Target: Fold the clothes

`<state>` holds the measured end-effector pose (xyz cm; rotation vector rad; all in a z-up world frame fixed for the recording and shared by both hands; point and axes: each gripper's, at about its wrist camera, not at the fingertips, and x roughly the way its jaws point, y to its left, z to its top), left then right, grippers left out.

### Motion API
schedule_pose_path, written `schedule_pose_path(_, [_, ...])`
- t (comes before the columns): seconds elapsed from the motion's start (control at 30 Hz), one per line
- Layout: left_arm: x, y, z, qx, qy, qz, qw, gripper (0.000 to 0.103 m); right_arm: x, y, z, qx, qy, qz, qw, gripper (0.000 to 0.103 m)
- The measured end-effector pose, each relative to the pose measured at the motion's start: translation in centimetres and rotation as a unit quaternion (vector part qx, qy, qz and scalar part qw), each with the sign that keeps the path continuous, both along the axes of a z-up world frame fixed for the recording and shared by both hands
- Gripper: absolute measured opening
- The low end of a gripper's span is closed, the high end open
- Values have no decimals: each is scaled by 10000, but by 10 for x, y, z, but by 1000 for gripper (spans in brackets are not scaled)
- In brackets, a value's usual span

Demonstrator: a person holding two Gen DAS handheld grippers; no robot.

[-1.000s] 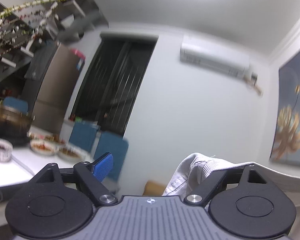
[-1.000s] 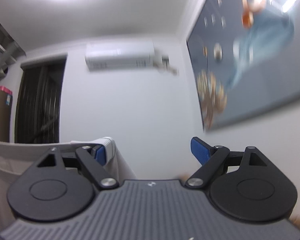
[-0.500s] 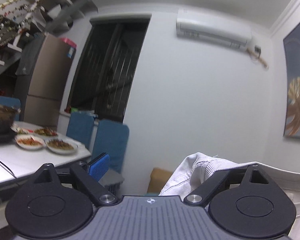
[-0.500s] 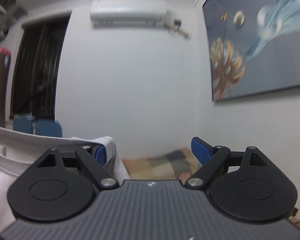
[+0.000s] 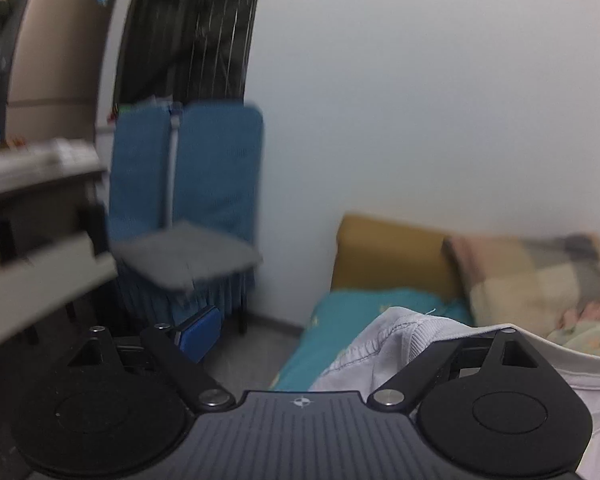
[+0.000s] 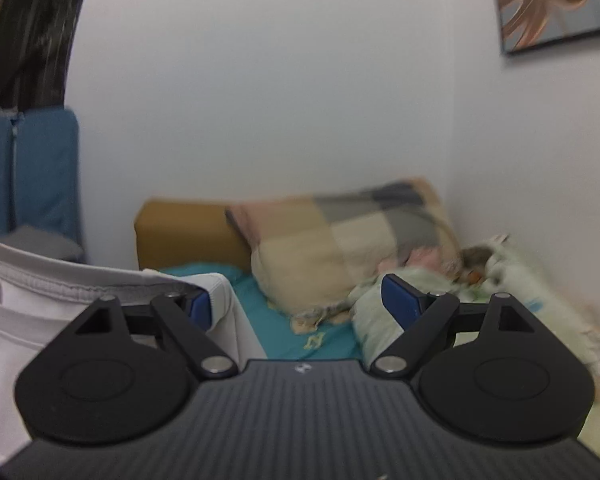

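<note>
A white garment (image 5: 384, 344) with a ribbed hem hangs over the right finger of my left gripper (image 5: 304, 336) and hides that fingertip. The left finger's blue pad (image 5: 198, 334) is bare, and the jaws stand wide apart. In the right wrist view the same white garment (image 6: 40, 312) drapes over the left finger of my right gripper (image 6: 300, 304). Its right blue pad (image 6: 400, 300) is bare, and these jaws are also spread wide. The cloth stretches between the two grippers above a bed with a teal sheet (image 6: 284, 320).
A patchwork pillow (image 6: 340, 240) and a mustard cushion (image 6: 188, 232) lie at the head of the bed. Pale rumpled bedding (image 6: 520, 288) fills the right side. Blue chairs (image 5: 188, 184) and a table edge (image 5: 40, 264) stand to the left.
Both views have tipped down from the ceiling and wall to the bed and chairs. The white garment stays draped over the same fingers.
</note>
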<state>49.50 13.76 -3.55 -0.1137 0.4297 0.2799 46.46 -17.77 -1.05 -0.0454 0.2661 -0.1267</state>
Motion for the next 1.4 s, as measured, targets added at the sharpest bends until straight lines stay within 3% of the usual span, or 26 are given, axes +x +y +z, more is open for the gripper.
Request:
schedule_pose_path(0.17, [95, 19, -133, -78, 928, -13, 9957, 91, 82, 4, -106, 85, 951, 146, 9953, 85])
schedule_pose_path(0.3, [123, 25, -207, -162, 1850, -258, 9823, 92, 126, 3, -173, 360, 1913, 378, 9802, 85])
schedule_pose_path(0.37, [136, 22, -226, -141, 2292, -594, 9715, 97, 133, 2, -185, 538, 2292, 596, 9701, 86])
schedule_pose_path(0.53, [133, 6, -221, 534, 2732, -1405, 9501, 100, 123, 4, -170, 717, 2383, 850, 9648, 88])
schedule_pose_path(0.63, [118, -3, -198, 821, 2488, -1679, 9504, 102, 118, 5, -161, 824, 2437, 1003, 9611, 88])
schedule_pose_path(0.73, [98, -5, -176, 915, 2181, -1706, 9565, 102, 112, 6, -152, 931, 2489, 1154, 9571, 88])
schedule_pose_path(0.83, [68, -5, -160, 856, 1839, -1623, 9657, 102, 89, 10, -134, 904, 2240, 1263, 9621, 88])
schedule_pose_path(1.03, [-31, -24, -106, 705, 1256, -1353, 9803, 102, 11, 14, -86, 928, 1625, 1395, 9724, 88])
schedule_pose_path(1.17, [-124, -25, -70, 309, 1224, -1119, 9857, 102, -69, 9, -49, 1118, 1387, 1347, 9747, 88])
schedule_pose_path(1.3, [-221, -3, -62, -232, 1736, -1022, 9792, 98, -163, 2, -22, 1135, 1306, 1318, 9761, 88])
schedule_pose_path(1.4, [-287, 7, -70, -314, 2190, -1106, 9689, 94, -235, -6, -11, 992, 1178, 1308, 9794, 88])
